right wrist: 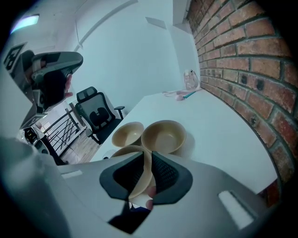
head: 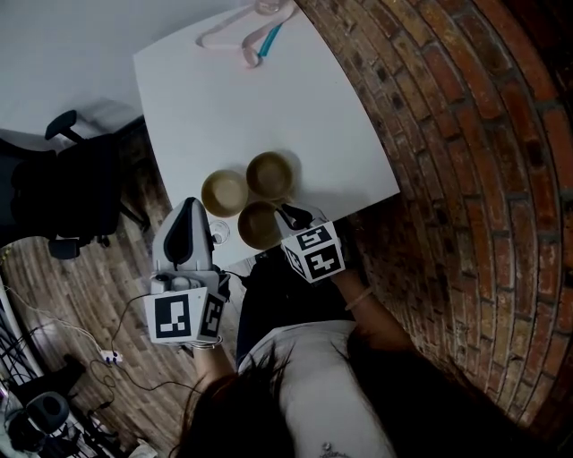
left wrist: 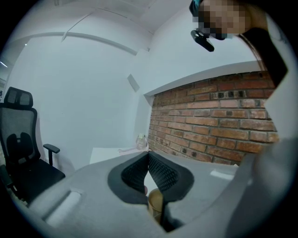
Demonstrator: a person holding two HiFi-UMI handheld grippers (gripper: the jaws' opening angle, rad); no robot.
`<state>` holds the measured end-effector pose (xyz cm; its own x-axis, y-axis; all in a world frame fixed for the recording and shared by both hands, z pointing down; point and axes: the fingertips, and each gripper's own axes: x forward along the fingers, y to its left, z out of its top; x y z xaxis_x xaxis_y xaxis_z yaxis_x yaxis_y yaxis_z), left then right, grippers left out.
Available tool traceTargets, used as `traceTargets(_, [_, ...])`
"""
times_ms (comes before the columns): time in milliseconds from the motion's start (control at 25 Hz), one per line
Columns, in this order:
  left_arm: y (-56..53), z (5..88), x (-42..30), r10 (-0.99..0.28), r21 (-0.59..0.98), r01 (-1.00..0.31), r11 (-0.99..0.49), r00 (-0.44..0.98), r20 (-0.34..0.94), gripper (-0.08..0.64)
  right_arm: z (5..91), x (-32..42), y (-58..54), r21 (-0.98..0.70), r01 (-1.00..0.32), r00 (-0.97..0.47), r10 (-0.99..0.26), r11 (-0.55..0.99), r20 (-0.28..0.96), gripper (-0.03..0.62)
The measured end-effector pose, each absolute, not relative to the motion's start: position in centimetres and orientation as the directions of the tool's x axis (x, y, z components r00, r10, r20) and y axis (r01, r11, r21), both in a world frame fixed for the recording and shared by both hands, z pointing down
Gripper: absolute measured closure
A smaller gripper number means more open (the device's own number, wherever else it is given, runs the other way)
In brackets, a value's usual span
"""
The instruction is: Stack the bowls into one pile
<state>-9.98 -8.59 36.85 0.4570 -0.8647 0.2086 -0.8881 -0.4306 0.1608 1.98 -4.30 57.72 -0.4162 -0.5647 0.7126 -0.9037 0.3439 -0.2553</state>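
Note:
Three tan bowls sit close together near the front edge of the white table: a left bowl, a far bowl and a near bowl. My right gripper is shut on the near bowl's right rim; in the right gripper view the rim runs between the pads of that gripper, with the left bowl and far bowl beyond. My left gripper hangs off the table's front-left corner, shut and empty. In its own view, a bowl's edge shows below the left gripper.
A pink hanger, a blue item and a glass jar lie at the table's far end. A small clear object sits by the left gripper. A brick wall runs along the right; an office chair stands left.

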Motion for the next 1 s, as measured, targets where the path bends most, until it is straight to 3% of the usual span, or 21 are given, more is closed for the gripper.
traceTargets(1000, [-8.3,38.9,-9.5,-0.841,0.152,-0.886,-0.439,0.464,0.277,0.561,62.2,1.9,-3.4,-0.308,-0.905,-0.418,-0.483,0.292,0.770,0.529])
